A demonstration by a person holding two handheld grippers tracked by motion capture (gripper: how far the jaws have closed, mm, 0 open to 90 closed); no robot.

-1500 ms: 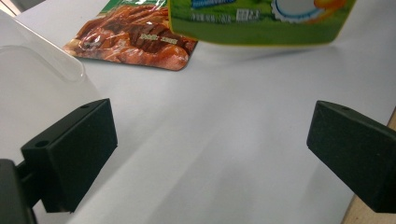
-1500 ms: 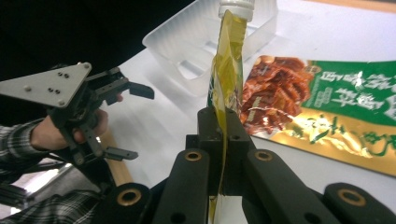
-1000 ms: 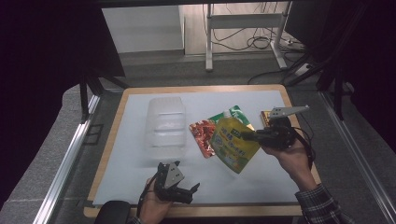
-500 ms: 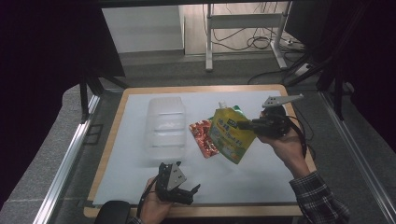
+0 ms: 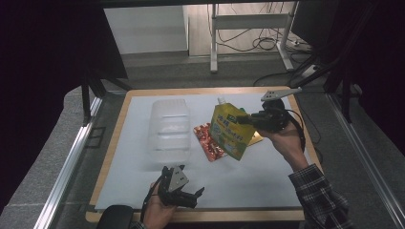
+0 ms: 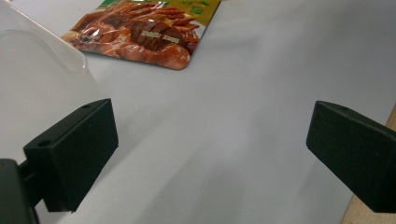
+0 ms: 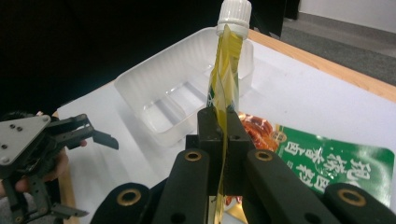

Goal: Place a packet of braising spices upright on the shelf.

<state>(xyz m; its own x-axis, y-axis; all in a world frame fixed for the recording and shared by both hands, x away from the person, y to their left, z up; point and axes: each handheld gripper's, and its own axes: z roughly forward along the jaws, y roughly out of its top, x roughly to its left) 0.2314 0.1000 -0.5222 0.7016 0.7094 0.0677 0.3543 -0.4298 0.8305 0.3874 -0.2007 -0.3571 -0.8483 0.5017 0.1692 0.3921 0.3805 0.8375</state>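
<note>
Item: yellow spouted pouch (image 5: 230, 133), white cap up, held clear of the table (image 5: 267, 164) to the right of the clear plastic tray (image 5: 169, 133). Your right gripper (image 5: 242, 119) has its jaws closed on the pouch's edge; in the right gripper view the pouch (image 7: 225, 74) stands edge-on between the jaws, pinched at a thin seam well below the cap.

Beneath and beside it: a red snack packet (image 5: 208, 141) lying flat on the white sheet, just right of the tray, and a green packet (image 7: 334, 161) next to it. What looks like a gold-coloured packet peeks out behind the pouch in the high view, though too little shows to be sure.

Left gripper (image 5: 192, 196): near the front edge of the table, well apart from the pouch, jaws spread wide with nothing between them. The red packet (image 6: 140, 32) and the tray's corner (image 6: 44, 70) lie ahead of it.

Risks, as judged from here:
- The grip is on a narrow seam, so the pouch's weight may swing it or pull it free if you move fast.
- If the tray is your goal, the hanging lower corner could catch the tray's near wall and shove the light tray.
- A low carry may drag the red packet.
</note>
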